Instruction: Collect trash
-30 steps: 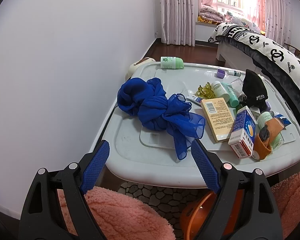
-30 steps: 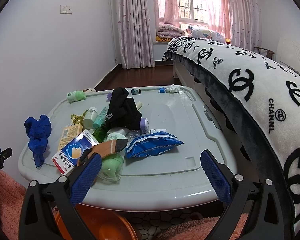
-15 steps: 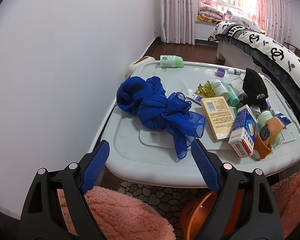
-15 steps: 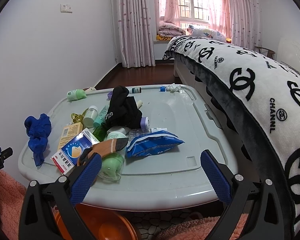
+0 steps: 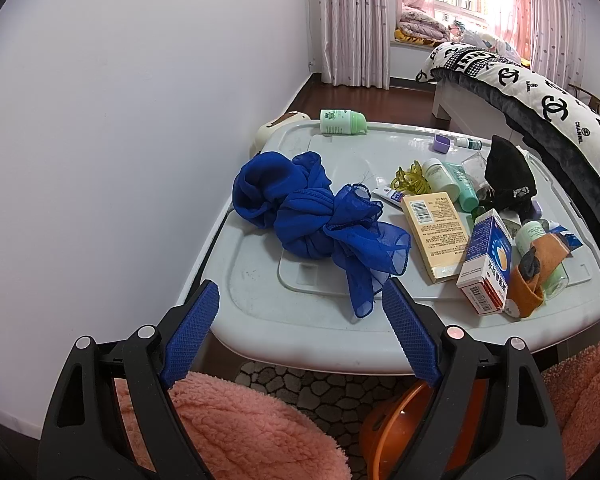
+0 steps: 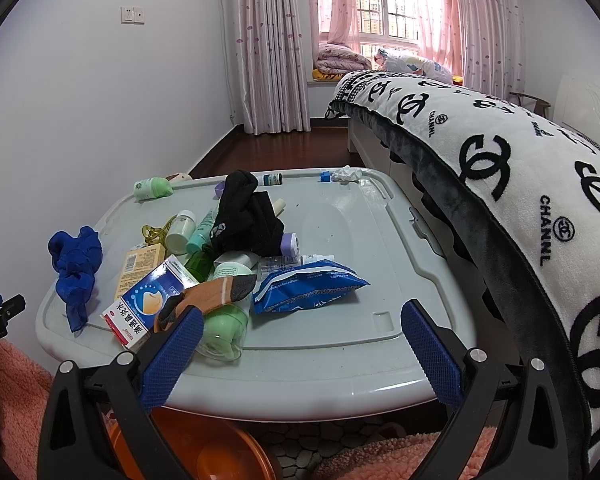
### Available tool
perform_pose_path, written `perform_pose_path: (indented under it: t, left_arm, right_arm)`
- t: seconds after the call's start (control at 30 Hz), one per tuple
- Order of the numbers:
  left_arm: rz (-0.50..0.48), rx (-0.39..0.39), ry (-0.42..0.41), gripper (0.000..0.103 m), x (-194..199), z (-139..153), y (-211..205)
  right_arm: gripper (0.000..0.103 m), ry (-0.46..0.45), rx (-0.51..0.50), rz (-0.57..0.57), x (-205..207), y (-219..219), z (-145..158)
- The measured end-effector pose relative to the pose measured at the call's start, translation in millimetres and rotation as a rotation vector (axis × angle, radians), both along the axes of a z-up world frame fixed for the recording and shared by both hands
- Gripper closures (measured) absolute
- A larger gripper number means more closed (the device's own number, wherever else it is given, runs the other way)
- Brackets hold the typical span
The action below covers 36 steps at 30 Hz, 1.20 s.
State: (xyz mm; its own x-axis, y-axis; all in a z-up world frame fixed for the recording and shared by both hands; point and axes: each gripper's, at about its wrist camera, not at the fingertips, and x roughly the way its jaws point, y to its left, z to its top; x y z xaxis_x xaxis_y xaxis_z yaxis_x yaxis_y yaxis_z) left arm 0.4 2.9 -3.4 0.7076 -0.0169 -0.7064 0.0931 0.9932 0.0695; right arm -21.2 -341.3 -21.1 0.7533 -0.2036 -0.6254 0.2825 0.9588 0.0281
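Nothing moved, both left gripper (image 5: 300, 300) and right gripper (image 6: 300, 324) spread, crumpled blue wrapper (image 6: 306, 286) lying flat

Surface: a pale grey plastic bin lid (image 6: 380, 280), used as a low table.
Left side: a knotted blue scarf (image 5: 316, 220).
Far edge: a green bottle (image 5: 342, 122) on its side, a crumpled white tissue (image 6: 346, 174).
Middle: a yellow box (image 5: 436, 236), a blue-and-white carton (image 5: 486, 264), an orange sock (image 6: 216, 294), black cloth (image 6: 248, 216).
Toward the bed: a blue packet (image 6: 308, 286).
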Motion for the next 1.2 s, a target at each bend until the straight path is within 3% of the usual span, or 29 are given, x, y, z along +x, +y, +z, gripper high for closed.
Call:
perform_pose_path:
  t: [0.4,0.57,0.63,0.73,0.8,0.97,1.07,1.13,1.17,1.2]
  left_arm:
    - [0.002,-0.015,0.018,0.021,2,-1,1]
    - [0.050,-0.197,0.152,0.021,36,-11,18]
    - [0.067,-0.247,0.171,0.021,54,-13,19]
    - [0.089,-0.197,0.178,0.021,84,-14,10]
    - [0.123,-0.155,0.237,0.021,112,-23,5]
    - [0.233,-0.209,0.406,0.021,173,-55,10]
    - [0.230,-0.265,0.463,0.022,187,-68,13]
    - [0.207,-0.289,0.497,0.036,190,-75,11]
    - [0.198,-0.260,0.488,0.042,189,-74,8]
    - [0.181,-0.248,0.475,0.062,188,-71,6]
  right_arm:
    - [0.005,-0.002,0.000,0.004,-1,0,0]
    - [0.005,-0.002,0.011,0.021,1,1,1]
    - [0.005,-0.003,0.025,0.033,1,2,1]
    - [0.005,-0.004,0.047,0.057,2,3,0]
    - [0.005,-0.001,0.059,0.071,3,5,-1]
    - [0.005,-0.003,0.075,0.093,3,8,-1]
    - [0.005,0.000,0.080,0.101,1,8,-1]
    - [0.005,0.004,0.085,0.103,2,7,-2]
    - [0.005,0.007,0.089,0.103,2,7,-2]
    - [0.005,0.008,0.093,0.102,3,7,-3]
